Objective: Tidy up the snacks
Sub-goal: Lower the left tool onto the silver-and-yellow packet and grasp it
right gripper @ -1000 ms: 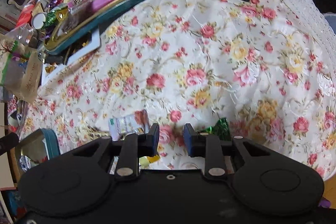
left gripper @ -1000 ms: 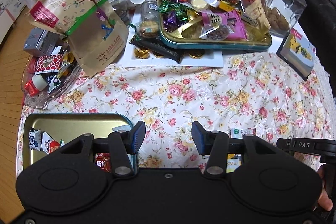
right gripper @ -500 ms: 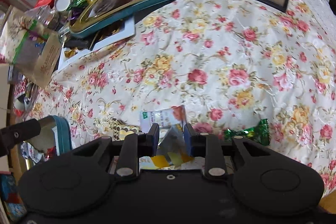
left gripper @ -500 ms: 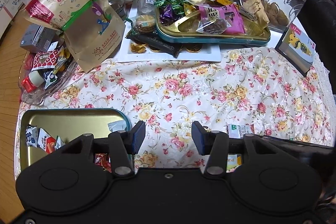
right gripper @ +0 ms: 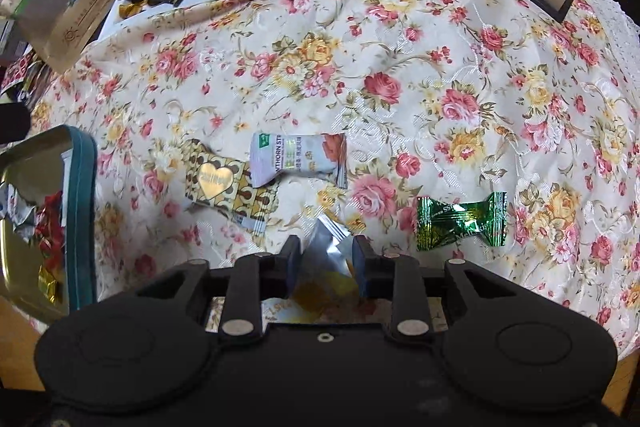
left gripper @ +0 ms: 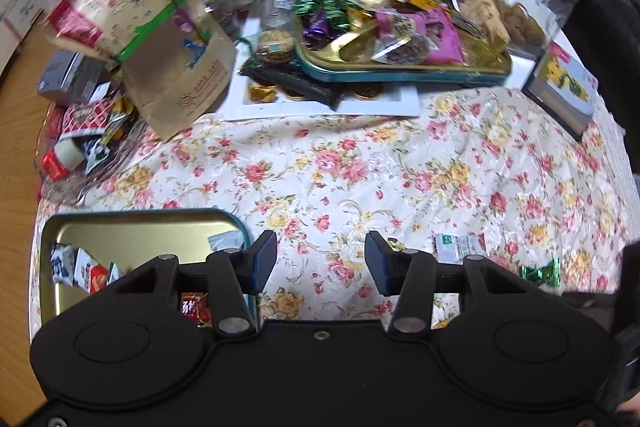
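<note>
Right wrist view is showing the right gripper pointing down at the flowery tablecloth. Its jaws are opening, and a silver and yellow snack packet is sitting between them; whether the pads are still pressing on it is hard to tell. Just past the fingers, a white hawthorn strip packet is lying partly on top of a brown packet with a gold heart. A green wrapped candy is lying to the right, apart from them. A gold tin with a teal rim is sitting at the left edge with a few snacks inside.

Left wrist view is showing the left gripper hanging over the cloth with its jaws wide and nothing between them. The same gold tin is lying just to its left. A full tray of sweets and a brown paper bag are sitting at the far side of the table.
</note>
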